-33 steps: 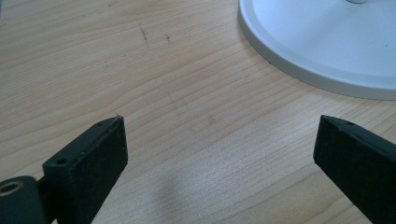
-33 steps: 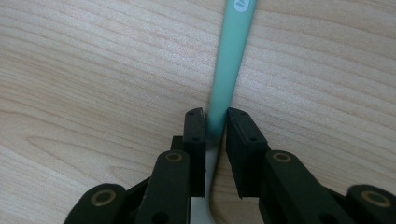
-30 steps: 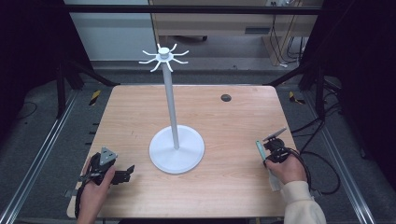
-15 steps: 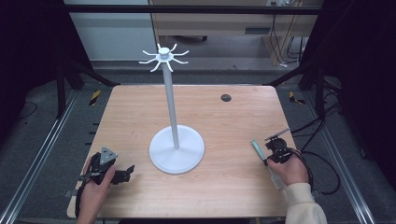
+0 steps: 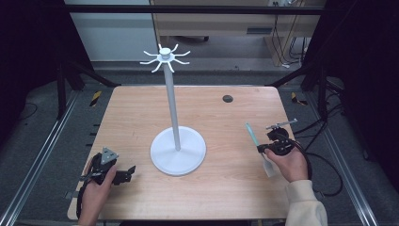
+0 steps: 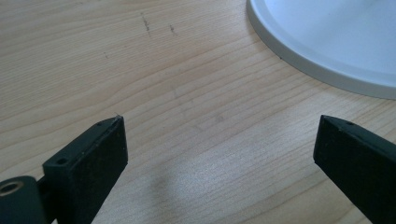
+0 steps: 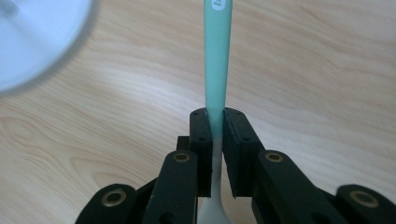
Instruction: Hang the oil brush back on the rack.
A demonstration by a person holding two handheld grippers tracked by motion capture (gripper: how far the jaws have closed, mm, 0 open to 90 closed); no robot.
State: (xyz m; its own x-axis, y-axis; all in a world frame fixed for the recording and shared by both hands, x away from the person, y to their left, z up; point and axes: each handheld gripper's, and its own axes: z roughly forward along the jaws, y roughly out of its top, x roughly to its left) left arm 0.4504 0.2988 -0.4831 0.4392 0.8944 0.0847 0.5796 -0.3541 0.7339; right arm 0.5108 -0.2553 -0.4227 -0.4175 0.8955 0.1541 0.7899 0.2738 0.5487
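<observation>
**Spatula pinched low on its handle, stand well off to the left**

The spatula [image 7: 217,56] is clamped in the right gripper [image 7: 215,122]; the jaws are pressed together on the handle where the green meets the pale grey, so most of the green length sticks out ahead of them and the pale end trails back under the hand; in the high view the spatula [image 5: 251,134] is at the table's right side, green end toward the far edge and slightly left, the pale blade near the palm; whether it has cleared the table [image 5: 221,188] I cannot tell.

The likely risk is the long overhang; with the grip so narrow and so far from the green tip, the handle could pivot or slide between the jaws if the tip knocks something or the hand swings fast; a twist would leave the hanging end badly aimed for a hook.

If the stand [image 5: 178,150] is the goal, its hooks [image 5: 164,57] are thin, high and short; a misjudged approach could nudge the pole and rock the base.

The left gripper [image 5: 123,174] rests at the near left, jaws wide apart over bare wood, just beside the stand's base [image 6: 327,42]; it holds nothing and is well apart from the spatula.
</observation>
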